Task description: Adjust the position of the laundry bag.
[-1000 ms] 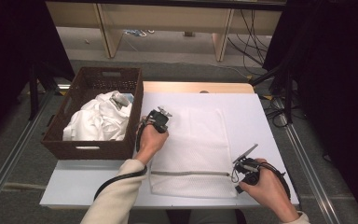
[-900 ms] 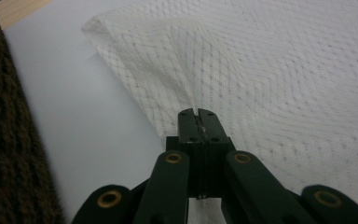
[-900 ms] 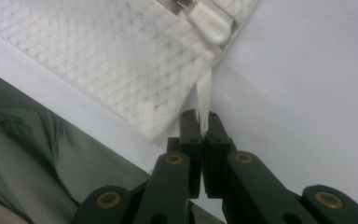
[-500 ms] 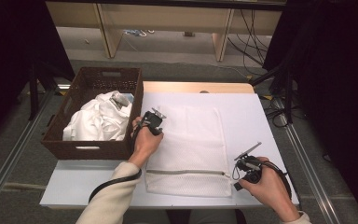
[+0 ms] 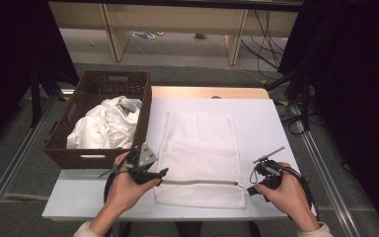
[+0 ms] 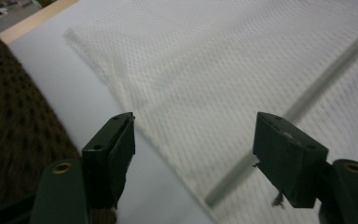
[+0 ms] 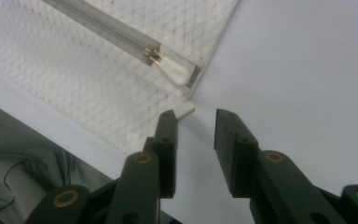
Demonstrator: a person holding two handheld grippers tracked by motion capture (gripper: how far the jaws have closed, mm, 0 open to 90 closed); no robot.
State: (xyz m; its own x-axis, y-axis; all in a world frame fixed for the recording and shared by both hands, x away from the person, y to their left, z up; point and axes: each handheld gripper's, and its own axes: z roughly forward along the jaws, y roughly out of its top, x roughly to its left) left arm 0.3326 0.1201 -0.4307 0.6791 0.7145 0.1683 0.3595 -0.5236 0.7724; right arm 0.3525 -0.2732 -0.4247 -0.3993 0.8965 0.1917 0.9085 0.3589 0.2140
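A white mesh laundry bag [image 5: 200, 143] lies flat on the white table [image 5: 261, 123], its grey zipper [image 5: 202, 182] running across near the front edge. My left gripper [image 5: 161, 173] hovers at the zipper's left end with its jaws wide open [image 6: 193, 126] over the bag's left edge [image 6: 135, 100]. My right gripper [image 5: 252, 181] sits just off the bag's front right corner. In the right gripper view its jaws [image 7: 196, 116] stand slightly open with nothing between them, a little short of the zipper pull [image 7: 175, 71] and a small white tab [image 7: 184, 110].
A dark wicker basket [image 5: 98, 158] holding crumpled white clothes [image 5: 103, 126] stands against the table's left side, right beside my left hand. Bare table lies to the right of the bag and behind it. Cables hang off the floor at the right.
My left gripper has travelled from the bag's far left part down along its left edge to the zipper's left end. The right gripper has barely shifted.
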